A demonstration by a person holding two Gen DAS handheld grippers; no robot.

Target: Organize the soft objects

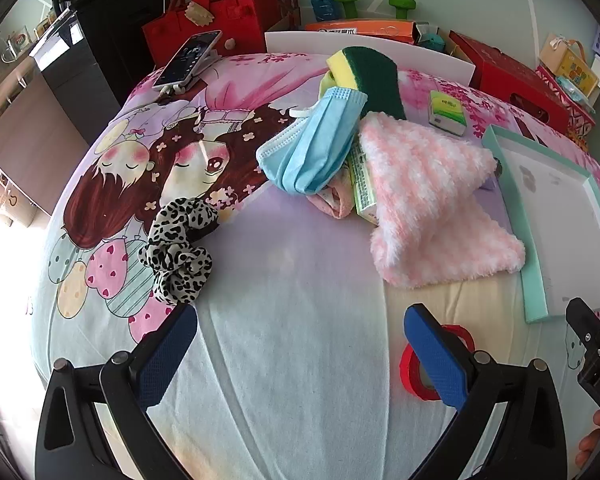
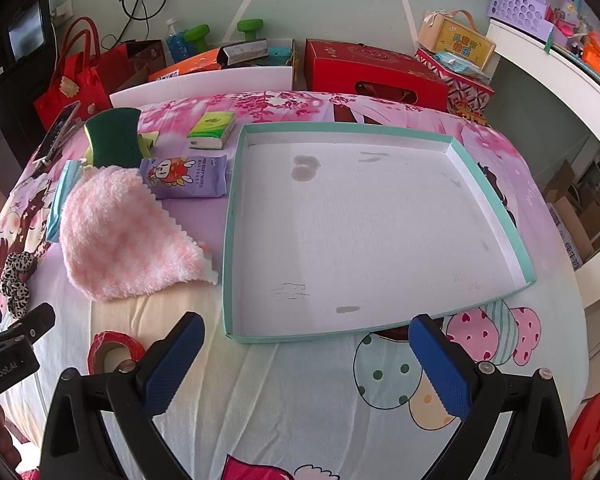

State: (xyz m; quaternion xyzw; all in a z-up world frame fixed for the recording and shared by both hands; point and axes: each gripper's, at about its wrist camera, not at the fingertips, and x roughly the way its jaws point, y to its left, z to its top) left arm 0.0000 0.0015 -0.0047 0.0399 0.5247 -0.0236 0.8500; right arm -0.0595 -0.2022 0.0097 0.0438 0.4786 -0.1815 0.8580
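A pile of soft things lies on the cartoon-print cloth: a pink fluffy towel (image 1: pixel 432 196) (image 2: pixel 116 232), a blue face mask (image 1: pixel 312 140), a yellow-green sponge (image 1: pixel 368 76) (image 2: pixel 114 136) and a leopard-print scrunchie (image 1: pixel 180 248) (image 2: pixel 16 276). A teal-rimmed shallow box (image 2: pixel 232 240) (image 1: pixel 534 240) with a white floor lies empty to the right. My left gripper (image 1: pixel 300 344) is open and empty, short of the pile. My right gripper (image 2: pixel 306 356) is open and empty at the box's near edge.
A purple wipes pack (image 2: pixel 184 176), a green tissue pack (image 2: pixel 212 128) (image 1: pixel 446 112) and a red tape roll (image 2: pixel 112 352) (image 1: pixel 416 368) lie on the cloth. A phone (image 1: pixel 190 58) sits far left. Red bags, boxes and dumbbells line the back.
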